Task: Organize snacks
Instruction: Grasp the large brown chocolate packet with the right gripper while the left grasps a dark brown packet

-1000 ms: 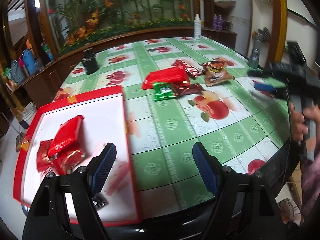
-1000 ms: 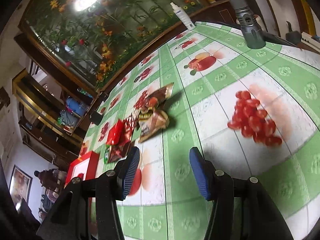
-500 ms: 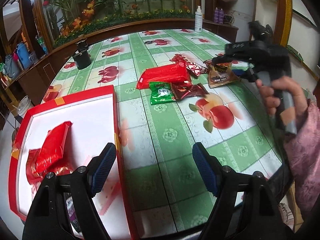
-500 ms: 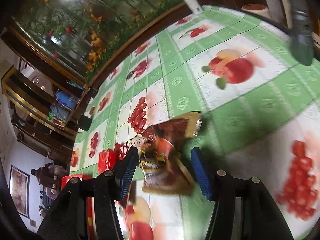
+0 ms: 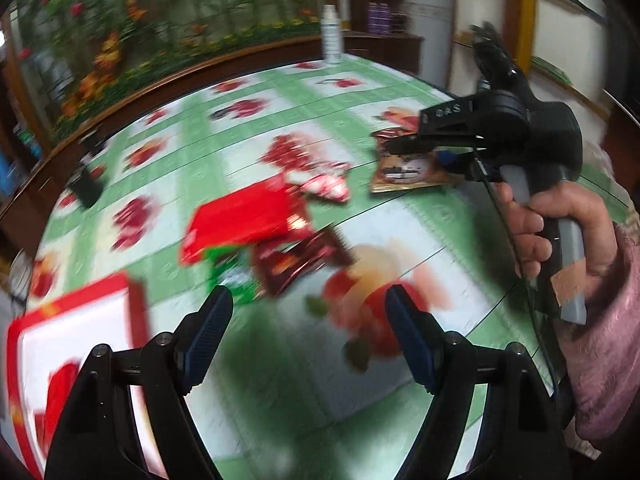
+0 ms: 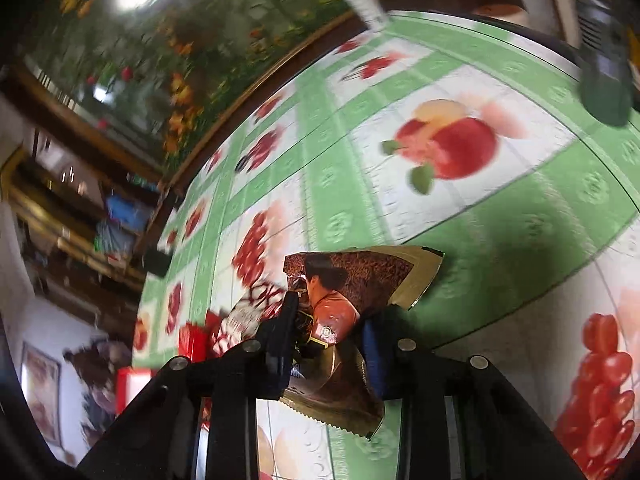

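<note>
Snack packets scattered over a green-and-white fruit-print tablecloth (image 5: 280,128), both views smeared by motion blur. Right gripper (image 6: 330,334) closing on a brown-and-gold snack packet (image 6: 352,288); packet crumpled between the two fingers, pads pressing its sides, upper edge sticking out past the fingertips, lower zigzag edge hanging below the jaws. Same packet visible from the left wrist view at the far right of the table, pinched in the black right gripper, gripped by a hand (image 5: 548,220) in a pink sleeve (image 5: 604,360). Left gripper (image 5: 308,320) hovering above the near side of the table, fingers wide apart, nothing between them. Just beyond its fingertips a cluster of packets: large red packet (image 5: 248,216), dark red-brown packet (image 5: 300,260) overlapping its near edge, green packet (image 5: 236,276) partly tucked under both, and a red-and-white wrapper (image 5: 324,184) lying just behind. Red-rimmed white tray (image 5: 80,320) at the near left corner, holding a blurred red packet (image 5: 60,384). White spray bottle (image 5: 331,34) upright at the far table edge, in front of a floral mural (image 5: 160,20). Small black object (image 5: 86,184) at the far left, too blurred to identify.
</note>
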